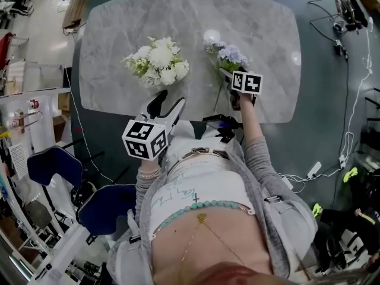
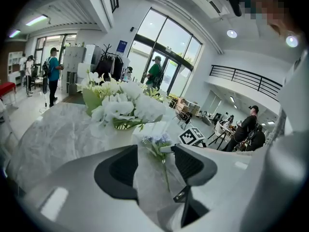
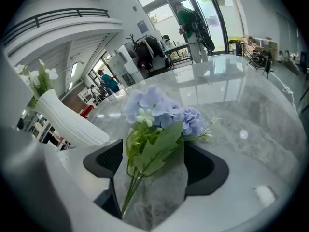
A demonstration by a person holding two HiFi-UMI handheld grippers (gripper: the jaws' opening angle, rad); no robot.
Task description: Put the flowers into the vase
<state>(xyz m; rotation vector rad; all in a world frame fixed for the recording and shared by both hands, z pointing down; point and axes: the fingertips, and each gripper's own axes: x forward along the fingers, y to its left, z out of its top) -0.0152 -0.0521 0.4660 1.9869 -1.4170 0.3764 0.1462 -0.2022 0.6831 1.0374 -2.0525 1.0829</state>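
Over the near edge of the grey marble surface (image 1: 119, 28) the person's arms reach forward, the right further out than the left. A white bouquet (image 1: 157, 61) stands mid-surface in its vase (image 2: 118, 131). The left claw (image 1: 167, 105) hovers open and empty just before it. The right claw (image 3: 154, 158) is spread too, jaws either side of the pale blue flowers (image 1: 228, 55) without pinching them. Their green stem runs back between the jaws.
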